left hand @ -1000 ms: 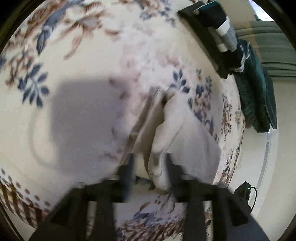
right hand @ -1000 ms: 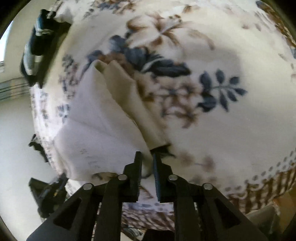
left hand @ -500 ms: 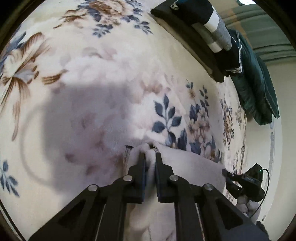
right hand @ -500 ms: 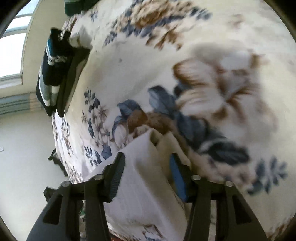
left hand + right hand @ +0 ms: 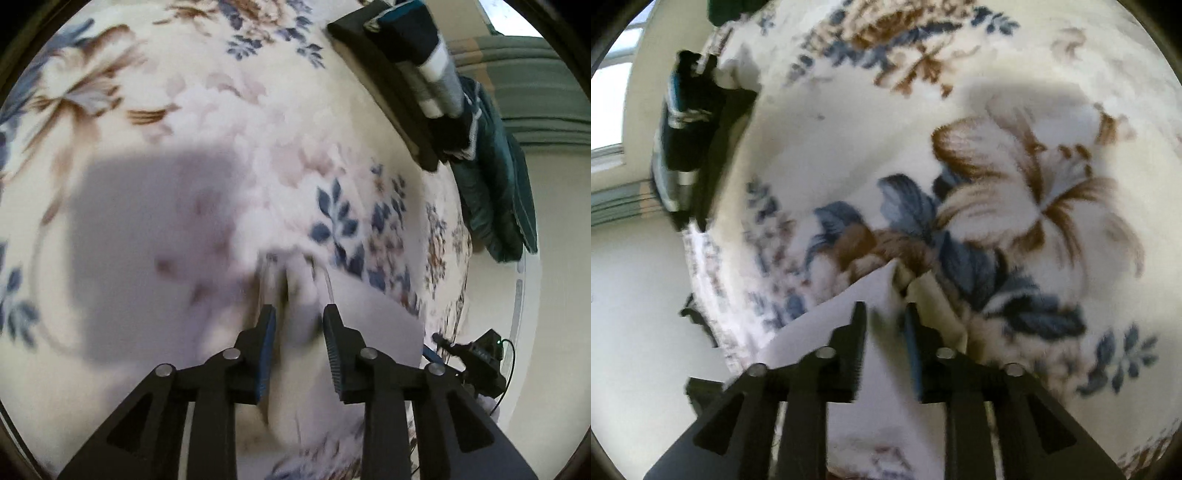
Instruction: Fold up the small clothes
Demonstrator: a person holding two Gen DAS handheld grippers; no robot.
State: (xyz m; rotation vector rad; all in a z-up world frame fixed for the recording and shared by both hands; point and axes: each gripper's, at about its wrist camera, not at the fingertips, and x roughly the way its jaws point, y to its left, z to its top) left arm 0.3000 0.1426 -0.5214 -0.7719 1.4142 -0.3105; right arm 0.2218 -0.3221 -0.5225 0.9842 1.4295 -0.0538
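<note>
A small cream-white garment (image 5: 373, 314) lies folded on the floral blanket (image 5: 184, 155). My left gripper (image 5: 298, 314) is open, its fingers either side of a bunched corner of the cloth. The same garment shows in the right wrist view (image 5: 882, 376). My right gripper (image 5: 884, 314) is open, its fingers astride the garment's far corner, where a beige inner layer (image 5: 938, 314) shows at the fold.
A dark tray with folded dark and striped clothes (image 5: 417, 62) stands at the far edge of the blanket, also in the right wrist view (image 5: 679, 140). A dark green cloth (image 5: 495, 192) hangs beside it. A black device with a cable (image 5: 480, 358) sits below the blanket's edge.
Both grippers carried the garment's corners forward over the blanket. The left gripper, shut on the cloth half a second ago, has opened. The right gripper has narrowed slightly but stays open.
</note>
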